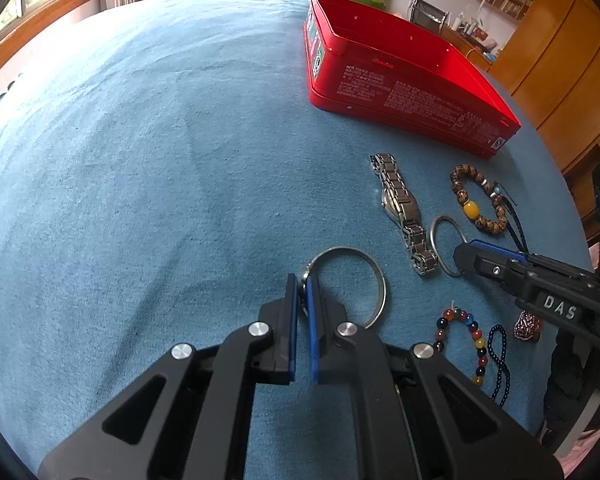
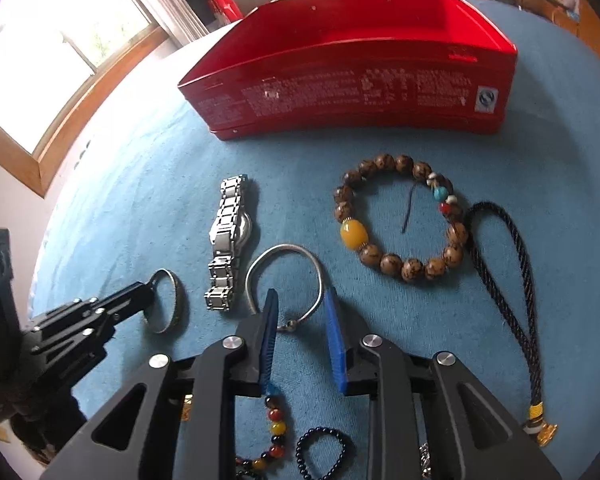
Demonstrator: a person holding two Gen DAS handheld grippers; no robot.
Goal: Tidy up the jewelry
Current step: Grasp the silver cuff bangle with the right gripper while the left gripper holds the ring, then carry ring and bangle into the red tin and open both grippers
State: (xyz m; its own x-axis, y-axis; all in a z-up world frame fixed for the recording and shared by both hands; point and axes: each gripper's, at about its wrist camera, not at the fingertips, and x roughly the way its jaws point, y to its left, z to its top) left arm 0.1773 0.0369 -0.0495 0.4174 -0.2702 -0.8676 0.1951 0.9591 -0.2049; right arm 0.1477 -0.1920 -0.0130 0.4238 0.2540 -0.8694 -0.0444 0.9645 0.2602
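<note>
Now my two tongs work among jewelry on the blue cloth.

My left tongs [image 1: 303, 286] are clenched on a wide silver bangle [image 1: 374, 276], lower centre. My right tongs [image 2: 300, 300], partly parted, straddle a thin open silver bangle [image 2: 284, 252] without pressing it. Upper right stands the open red tin box [image 1: 400, 80].

- We see a blue cloth surface [image 2: 148, 208].
- On it lie our red tin [image 2: 352, 80], metal watch [image 2: 230, 240], wooden bead bracelet [image 2: 400, 224], silver bangle [image 2: 288, 276] and black cord [image 2: 512, 280].
</note>
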